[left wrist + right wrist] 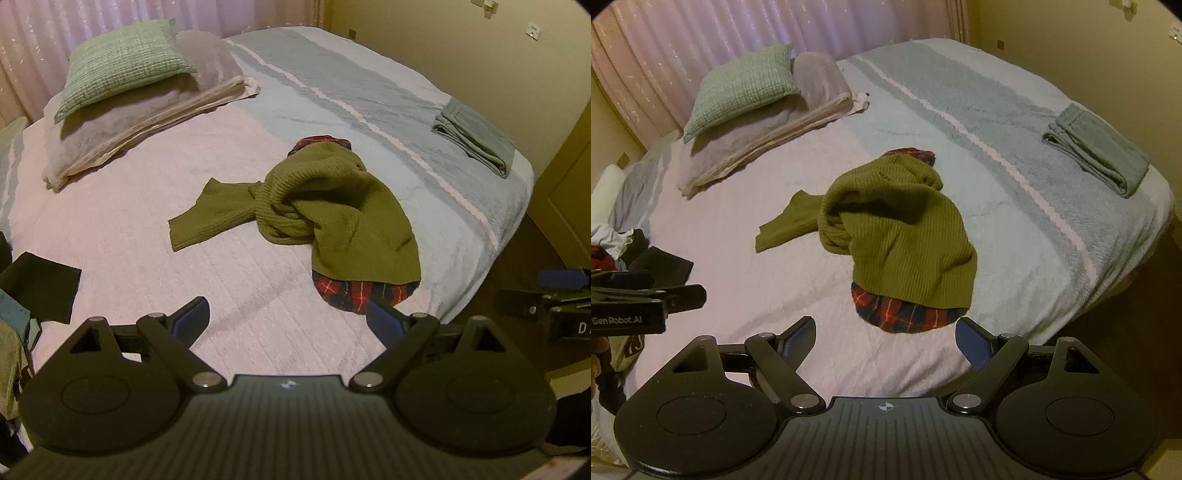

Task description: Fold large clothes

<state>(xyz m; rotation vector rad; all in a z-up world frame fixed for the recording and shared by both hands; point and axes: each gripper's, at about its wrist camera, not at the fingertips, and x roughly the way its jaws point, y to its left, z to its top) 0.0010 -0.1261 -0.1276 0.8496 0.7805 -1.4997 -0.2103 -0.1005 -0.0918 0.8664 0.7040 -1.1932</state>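
"GenRobot.AI" is printed in pale letters on the black body of the left gripper where it pokes in at the left edge of the right wrist view; in the left wrist view the right gripper shows only "D" at the right edge. Both stand with jaws spread wide, blue pads bare, nothing between them. Mid-frame on the bed lies the sweater, olive rib-knit, bunched and twisted, one flat sleeve reaching left. Under it, poking out top and bottom, is a red-and-navy plaid shirt. Upper left, a waffle-textured green pillow tops folded plush blankets. At right sits a folded grey-green towel.
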